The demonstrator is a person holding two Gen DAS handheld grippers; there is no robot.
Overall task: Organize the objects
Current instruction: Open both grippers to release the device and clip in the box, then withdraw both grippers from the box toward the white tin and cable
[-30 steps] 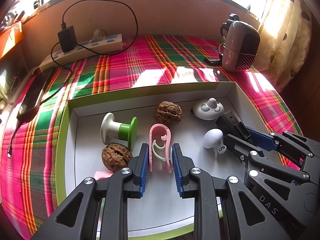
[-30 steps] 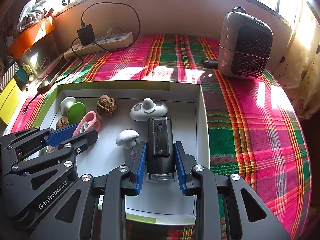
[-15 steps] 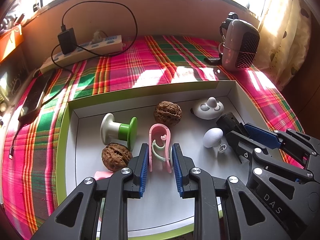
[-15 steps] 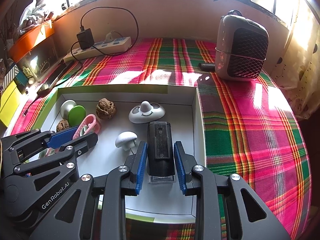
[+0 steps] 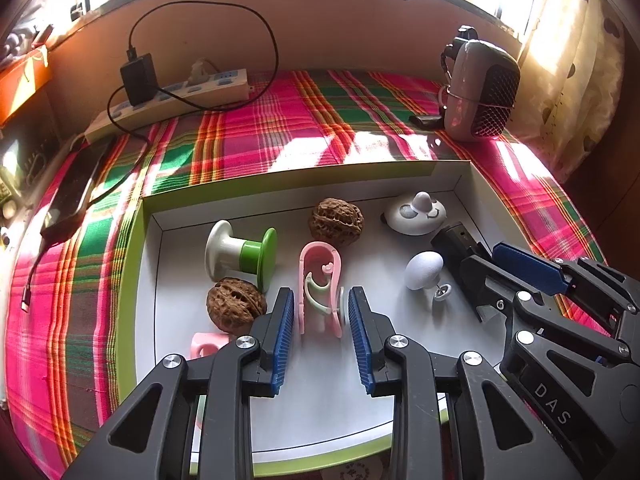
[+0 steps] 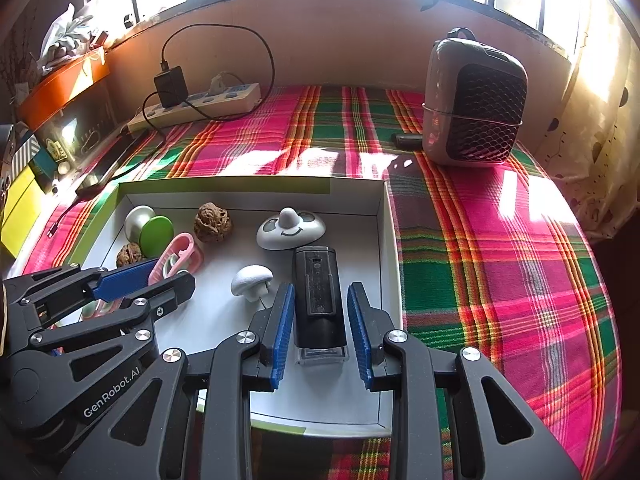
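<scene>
The pink clip (image 5: 320,286) lies in the white tray (image 5: 400,380) between the left gripper (image 5: 320,334) jaws, which have just been opening clear of it, while the right gripper (image 6: 320,330) straddles the black block (image 6: 319,296) with slight gaps.

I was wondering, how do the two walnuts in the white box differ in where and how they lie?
The far walnut lies near the box's back wall, clear of everything; the near walnut lies closer to the camera, right beside the green-and-white spool. The far walnut has open floor around it, while the near walnut sits just left of the left gripper fingers. Both are brown, wrinkled, whole, and rest on the floor of the white box.
</scene>
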